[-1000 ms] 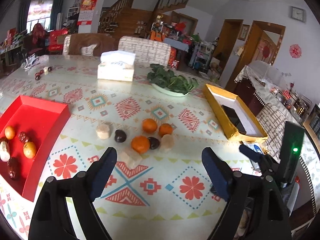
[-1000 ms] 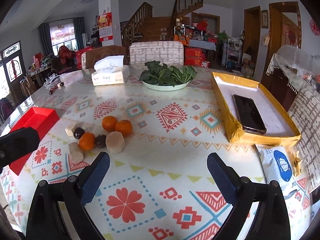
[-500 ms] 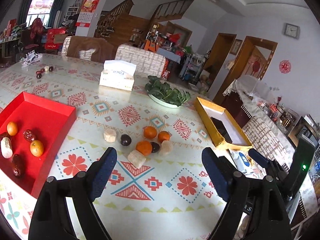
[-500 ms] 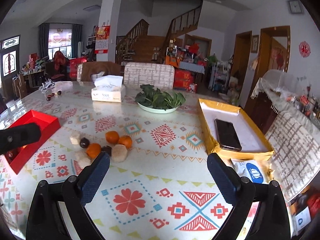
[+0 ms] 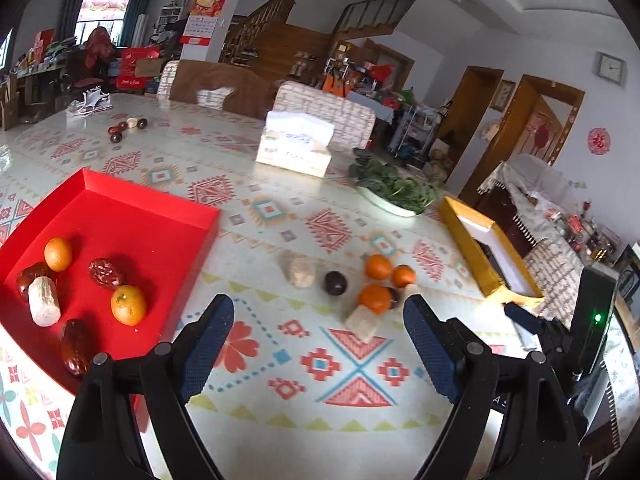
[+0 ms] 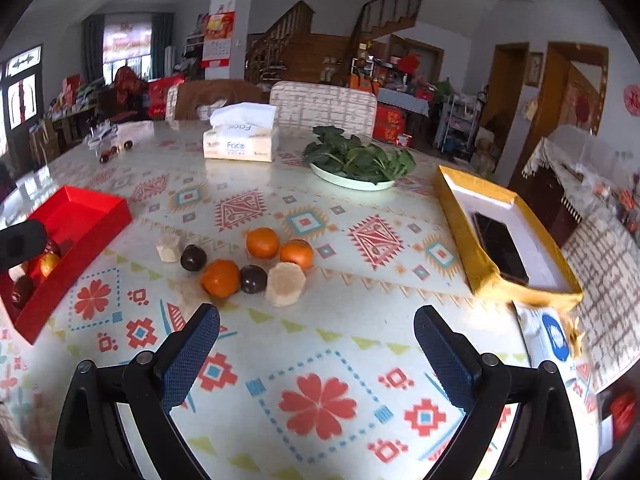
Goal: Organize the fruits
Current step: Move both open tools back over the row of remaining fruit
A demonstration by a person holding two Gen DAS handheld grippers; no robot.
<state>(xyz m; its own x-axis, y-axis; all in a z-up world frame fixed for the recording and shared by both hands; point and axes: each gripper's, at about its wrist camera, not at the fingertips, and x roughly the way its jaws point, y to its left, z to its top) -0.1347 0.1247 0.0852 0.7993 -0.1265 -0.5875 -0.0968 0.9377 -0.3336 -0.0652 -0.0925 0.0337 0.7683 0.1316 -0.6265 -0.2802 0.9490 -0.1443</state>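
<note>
A red tray (image 5: 120, 204) at the table's left holds two oranges (image 5: 128, 305), dark red dates (image 5: 105, 273) and a pale cane piece (image 5: 43, 301). Mid-table lies a loose cluster: three oranges (image 6: 262, 243), two dark round fruits (image 6: 193, 257) and pale cane chunks (image 6: 285, 278). My left gripper (image 5: 318, 322) hovers open and empty above the cloth, between the tray and the cluster. My right gripper (image 6: 316, 332) is open and empty too, just in front of the cluster. The red tray (image 6: 72, 204) also shows at the left of the right wrist view.
A tissue box (image 6: 240, 142) and a plate of greens (image 6: 356, 160) stand farther back. A gold box (image 6: 460, 216) holding a phone (image 6: 498, 246) sits right, with a snack packet (image 6: 550, 334) in front. Several small fruits (image 5: 126, 128) lie far left.
Both grippers have pulled back and shifted sideways; the left view now shows more of the red tray, and the fruit cluster sits nearer the right gripper's middle. Jaws stayed open.
</note>
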